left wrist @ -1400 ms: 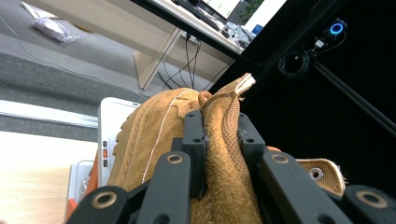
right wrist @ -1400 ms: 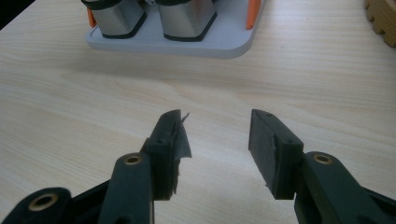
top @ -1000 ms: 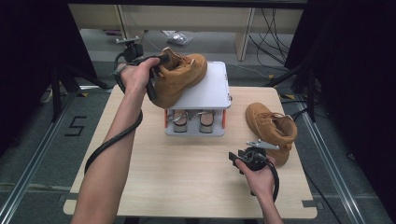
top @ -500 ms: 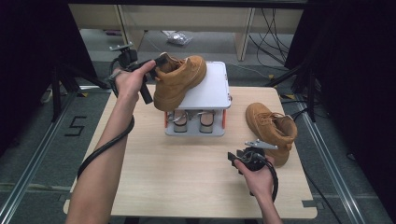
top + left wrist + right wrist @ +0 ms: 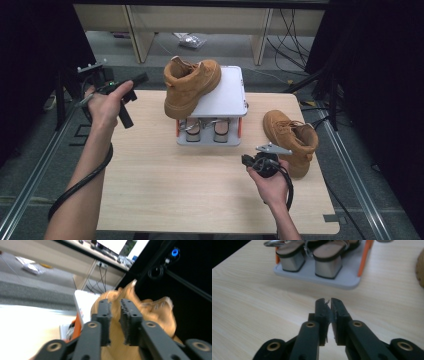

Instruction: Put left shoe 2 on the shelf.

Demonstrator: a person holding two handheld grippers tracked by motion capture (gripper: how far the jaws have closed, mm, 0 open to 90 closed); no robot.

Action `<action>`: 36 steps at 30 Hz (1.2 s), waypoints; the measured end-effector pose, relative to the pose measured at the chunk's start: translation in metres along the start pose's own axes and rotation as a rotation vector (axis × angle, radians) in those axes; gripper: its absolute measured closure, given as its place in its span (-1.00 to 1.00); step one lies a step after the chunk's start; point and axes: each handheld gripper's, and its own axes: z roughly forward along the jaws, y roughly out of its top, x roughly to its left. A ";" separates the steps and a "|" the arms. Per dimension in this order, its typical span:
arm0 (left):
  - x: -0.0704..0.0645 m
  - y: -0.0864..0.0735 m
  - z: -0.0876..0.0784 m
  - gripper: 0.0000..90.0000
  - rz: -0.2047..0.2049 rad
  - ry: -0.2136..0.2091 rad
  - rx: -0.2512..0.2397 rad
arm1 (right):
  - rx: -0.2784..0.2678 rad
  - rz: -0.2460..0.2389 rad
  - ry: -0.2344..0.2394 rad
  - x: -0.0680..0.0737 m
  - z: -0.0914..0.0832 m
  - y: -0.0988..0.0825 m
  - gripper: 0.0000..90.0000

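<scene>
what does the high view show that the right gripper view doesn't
High view alone: the tan boot lying on top of the white shoe rack, the left gripper off to its left with nothing between its jaws, and the hand that carries it. Right gripper view alone: a close look along the right gripper, jaws nearly together over bare table. Both share the pair of heeled sandals on the rack's lower shelf.

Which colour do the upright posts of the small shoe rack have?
The posts of the shoe rack are orange. The right gripper view shows them best.
</scene>
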 end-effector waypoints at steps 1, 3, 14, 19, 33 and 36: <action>0.004 -0.005 0.000 0.95 0.009 0.004 0.011 | -0.012 -0.012 0.004 0.003 0.001 0.003 0.96; 0.009 -0.015 0.002 0.98 0.020 0.021 0.019 | -0.025 -0.052 0.016 0.009 0.004 0.016 0.99; 0.001 -0.051 0.037 0.98 0.142 0.012 0.082 | -0.126 -0.150 0.080 0.065 0.037 0.100 1.00; 0.002 -0.057 0.041 0.99 0.155 0.031 0.111 | -0.135 -0.155 0.111 0.085 0.056 0.121 1.00; 0.003 -0.064 0.041 0.99 0.185 0.017 0.125 | -0.121 -0.144 0.086 0.102 0.084 0.136 1.00; 0.000 -0.065 0.041 0.99 0.207 0.023 0.123 | -0.109 -0.155 0.070 0.102 0.083 0.138 1.00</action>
